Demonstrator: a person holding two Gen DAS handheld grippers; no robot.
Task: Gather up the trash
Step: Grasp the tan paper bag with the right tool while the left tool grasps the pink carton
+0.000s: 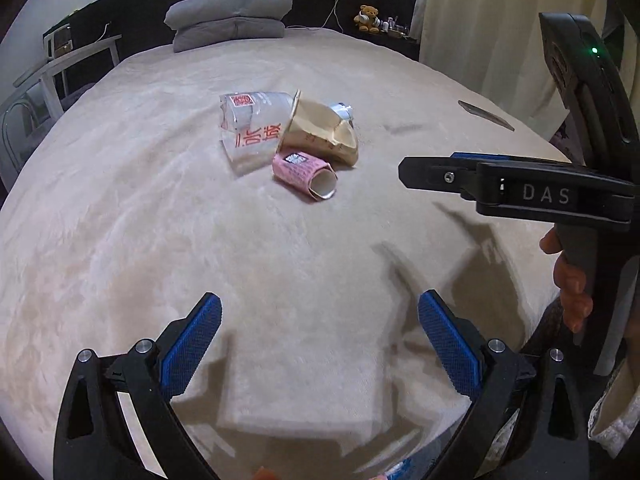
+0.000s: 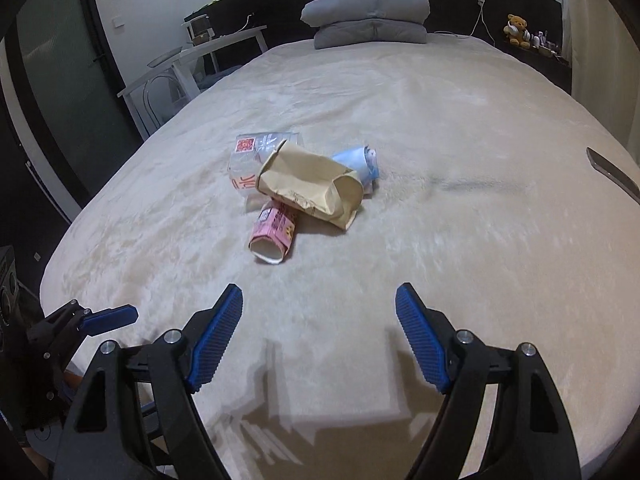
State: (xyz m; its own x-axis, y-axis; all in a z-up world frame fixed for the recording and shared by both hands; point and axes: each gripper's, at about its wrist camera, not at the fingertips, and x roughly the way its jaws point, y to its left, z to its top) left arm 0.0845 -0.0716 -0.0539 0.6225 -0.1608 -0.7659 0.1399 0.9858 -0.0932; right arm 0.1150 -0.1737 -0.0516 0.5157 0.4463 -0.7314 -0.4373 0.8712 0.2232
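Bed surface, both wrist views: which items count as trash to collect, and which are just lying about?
Trash, piled mid-bed:
- clear plastic cup with red print
- crushed brown paper cup
- pink paper cup
- pale blue crumpled item, partly hidden behind the brown cup

Not part of the job:
- grey pillows
- teddy bear
- dark flat object near the bed's edge, unidentifiable

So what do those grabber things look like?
Both are black plastic with blue ridged pads and silver screws. The left gripper and right gripper match. Seen from the side, the right one says DAS in grey letters and has a tiny green light.
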